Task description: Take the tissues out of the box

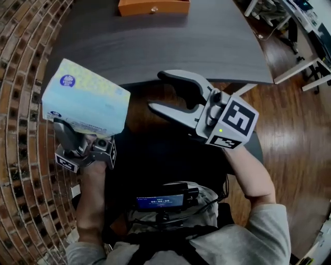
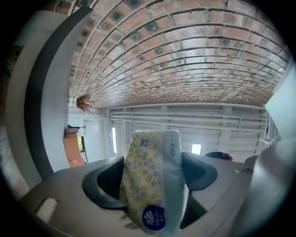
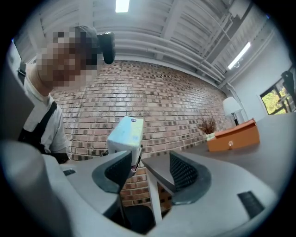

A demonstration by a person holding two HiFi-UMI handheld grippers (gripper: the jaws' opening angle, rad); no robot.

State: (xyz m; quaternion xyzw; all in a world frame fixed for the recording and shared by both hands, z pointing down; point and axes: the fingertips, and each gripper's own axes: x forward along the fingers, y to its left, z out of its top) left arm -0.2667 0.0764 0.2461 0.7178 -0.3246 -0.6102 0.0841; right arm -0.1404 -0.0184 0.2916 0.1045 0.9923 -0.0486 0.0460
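Observation:
A soft pack of tissues (image 1: pixel 85 98), pale blue and yellow with a round blue logo, is held up in the air at the left, off the table. My left gripper (image 1: pixel 83 132) is shut on it from below, and the pack hides the fingertips. In the left gripper view the pack (image 2: pixel 148 162) stands on end between the two dark pads of the left gripper (image 2: pixel 151 185). My right gripper (image 1: pixel 155 91) is open and empty, its jaws pointing left toward the pack, a short gap away. In the right gripper view the pack (image 3: pixel 126 134) shows beyond the left jaw of the right gripper (image 3: pixel 149 169).
A dark grey table (image 1: pixel 170 46) lies ahead, with an orange box (image 1: pixel 153 6) at its far edge. A brick wall (image 1: pixel 20 62) runs along the left. At the right are a wooden floor (image 1: pixel 289 129) and white desk legs (image 1: pixel 300 67).

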